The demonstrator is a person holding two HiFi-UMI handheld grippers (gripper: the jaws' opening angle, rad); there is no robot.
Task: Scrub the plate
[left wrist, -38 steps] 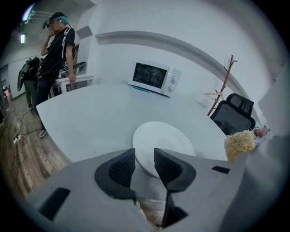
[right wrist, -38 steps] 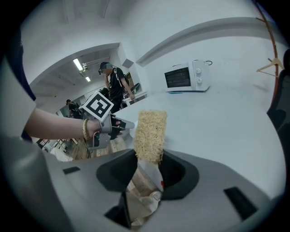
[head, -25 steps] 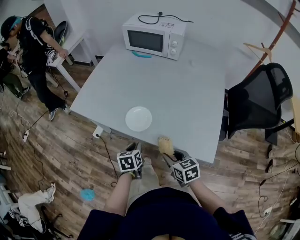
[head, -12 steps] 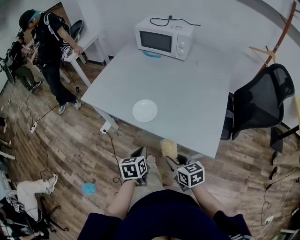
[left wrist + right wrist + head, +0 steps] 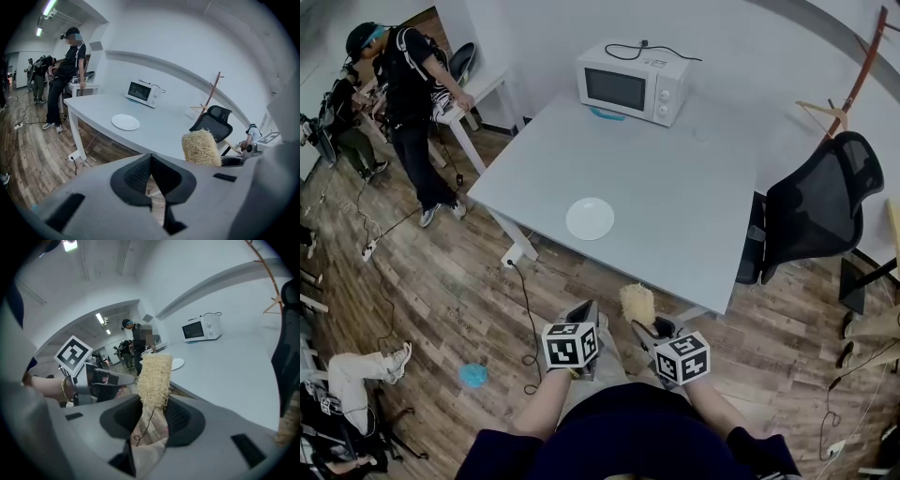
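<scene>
Coat rack cropped (top edge); microwave controls indistinct.

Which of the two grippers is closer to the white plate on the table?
Left. The left gripper hangs short of the table, straight in front of the plate; the right gripper, holding the scrubber, sits further to the side.

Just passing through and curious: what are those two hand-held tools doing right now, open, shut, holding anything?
Left tool: shut, just closed, nothing between its jaws.
Right tool: shut on a loofah scrubber.
</scene>
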